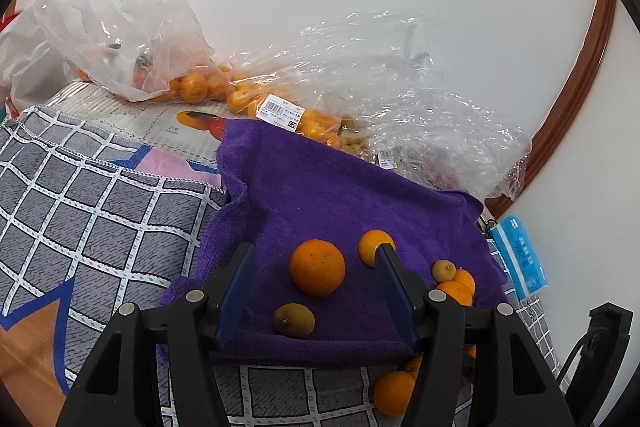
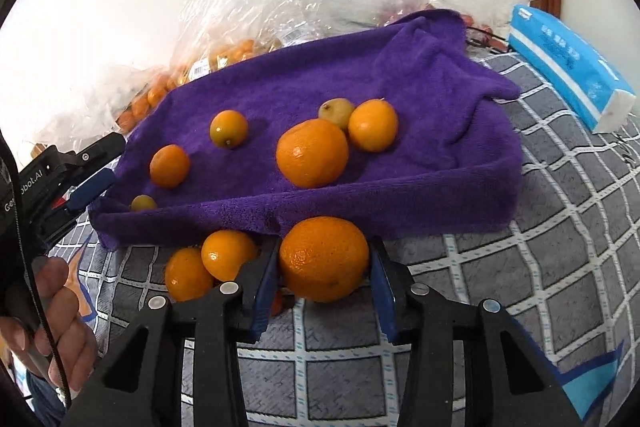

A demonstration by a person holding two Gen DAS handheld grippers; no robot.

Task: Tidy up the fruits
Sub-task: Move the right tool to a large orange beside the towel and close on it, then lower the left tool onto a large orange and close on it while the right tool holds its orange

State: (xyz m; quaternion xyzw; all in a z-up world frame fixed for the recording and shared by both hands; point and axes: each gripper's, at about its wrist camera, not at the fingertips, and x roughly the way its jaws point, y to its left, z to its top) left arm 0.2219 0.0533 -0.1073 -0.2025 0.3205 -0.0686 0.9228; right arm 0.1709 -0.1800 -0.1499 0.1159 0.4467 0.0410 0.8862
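A purple towel (image 1: 320,187) (image 2: 304,83) lies on a checked cloth and carries several fruits. In the left wrist view my left gripper (image 1: 316,255) is open above the towel, with an orange (image 1: 317,267) between its fingers but untouched, and a greenish fruit (image 1: 294,320) just below. In the right wrist view my right gripper (image 2: 325,247) is shut on a large orange (image 2: 324,259) in front of the towel's near edge. Two small oranges (image 2: 208,263) lie to its left. On the towel sit another large orange (image 2: 312,153) and smaller fruits (image 2: 373,125). The left gripper (image 2: 96,163) shows at the left edge.
Clear plastic bags of small oranges (image 1: 200,87) (image 2: 224,59) lie against the white wall behind the towel. A blue tissue pack (image 2: 568,67) (image 1: 520,255) lies to the right. The grey checked cloth (image 2: 520,267) covers the surface. A brown wooden frame (image 1: 576,99) runs at the right.
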